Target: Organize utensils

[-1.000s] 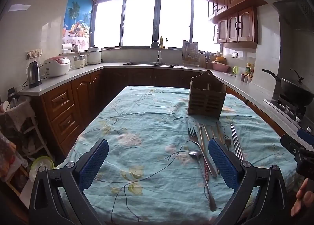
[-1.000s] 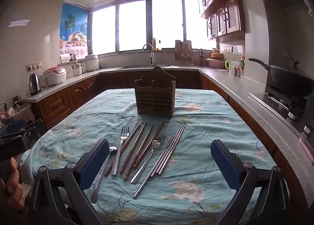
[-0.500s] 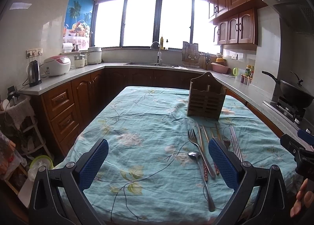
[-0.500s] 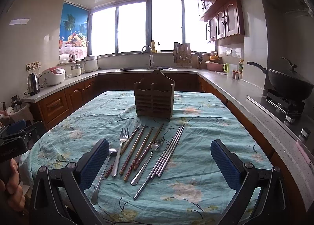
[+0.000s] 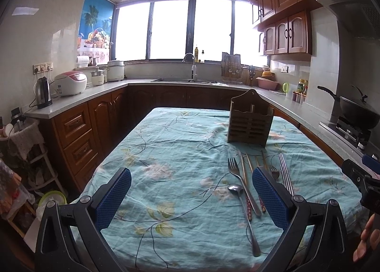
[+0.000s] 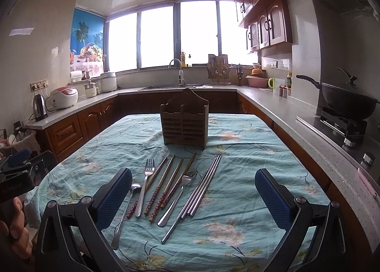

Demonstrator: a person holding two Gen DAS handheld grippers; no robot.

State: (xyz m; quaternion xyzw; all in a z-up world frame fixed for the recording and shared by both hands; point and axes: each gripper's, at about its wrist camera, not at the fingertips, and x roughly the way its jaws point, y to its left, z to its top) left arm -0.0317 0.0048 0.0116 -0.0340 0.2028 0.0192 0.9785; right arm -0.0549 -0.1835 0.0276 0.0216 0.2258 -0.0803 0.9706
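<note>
- Both views creep a little closer to the table than they were a second ago; the utensils themselves lie exactly where they lay, and the wooden caddy (image 6: 184, 122) stands unmoved.
- I see the cutlery fanned on the floral tablecloth (image 6: 249, 153), just on my side of the caddy, which stands at 12 o'clock from the right gripper (image 6: 193, 197).
- From 9 towards 3 o'clock in the right view: a spoon (image 6: 125, 212), a large fork (image 6: 145, 184), the patterned wooden chopsticks (image 6: 166, 184), a small fork (image 6: 177, 198), then the steel chopsticks (image 6: 201, 191).
- I judge all of it light, stiff and thin. The steel pieces look slick and lie flat on soft cloth, so the pads may skate off them or pinch fabric.
- I would take a fork or spoon across the handle near mid-length, and gather chopsticks as a bundle near their middle so they do not scissor apart.
- My right gripper hangs over the near edge with its jaws spread wide, holding nothing; most of the cutlery shows between them.
- My left gripper (image 5: 191, 197) is likewise spread wide and empty, with the cutlery off at its 2 o'clock.
- Farther out at 3 o'clock sits a dark wok (image 6: 346, 98) on the stove.
</note>
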